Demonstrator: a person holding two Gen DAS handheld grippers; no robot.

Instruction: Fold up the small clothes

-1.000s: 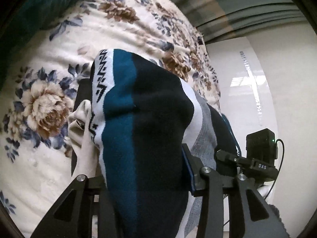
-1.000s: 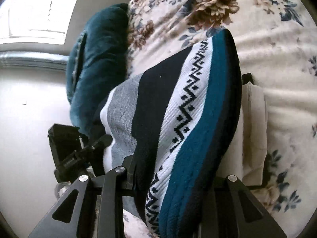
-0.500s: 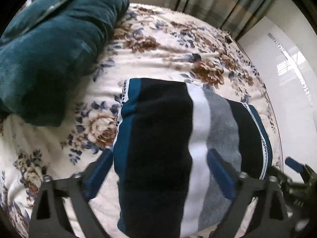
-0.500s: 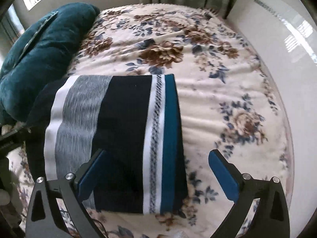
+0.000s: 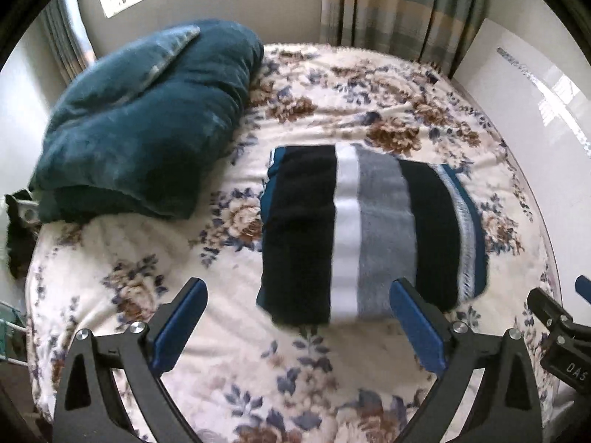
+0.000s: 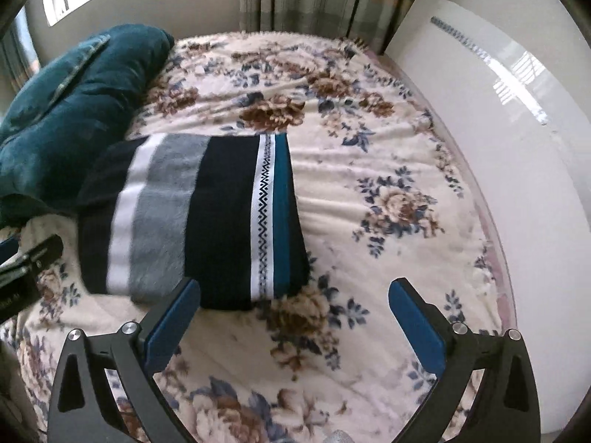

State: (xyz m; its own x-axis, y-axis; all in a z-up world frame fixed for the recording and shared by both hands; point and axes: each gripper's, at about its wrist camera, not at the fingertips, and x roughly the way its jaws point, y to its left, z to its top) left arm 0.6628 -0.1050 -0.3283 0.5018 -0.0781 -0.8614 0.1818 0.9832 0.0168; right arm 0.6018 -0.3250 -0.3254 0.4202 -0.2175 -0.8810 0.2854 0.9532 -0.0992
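Note:
A folded striped garment (image 5: 369, 229) in black, white, grey and teal lies flat on the floral bedspread (image 5: 295, 361); it also shows in the right wrist view (image 6: 199, 221). My left gripper (image 5: 299, 317) is open and empty, raised just short of the garment's near edge. My right gripper (image 6: 295, 317) is open and empty, near the garment's right front corner. The right gripper's body shows at the right edge of the left wrist view (image 5: 565, 332). The left gripper's body shows at the left edge of the right wrist view (image 6: 26, 269).
A large teal pillow (image 5: 144, 122) lies at the far left of the bed, also in the right wrist view (image 6: 70, 103). A white glossy panel (image 6: 498, 118) runs along the bed's right side. Curtains (image 5: 399, 3) and a window stand behind the bed.
Both grippers let go of the striped garment, opened and pulled back and up. The garment now lies folded flat on the bed.

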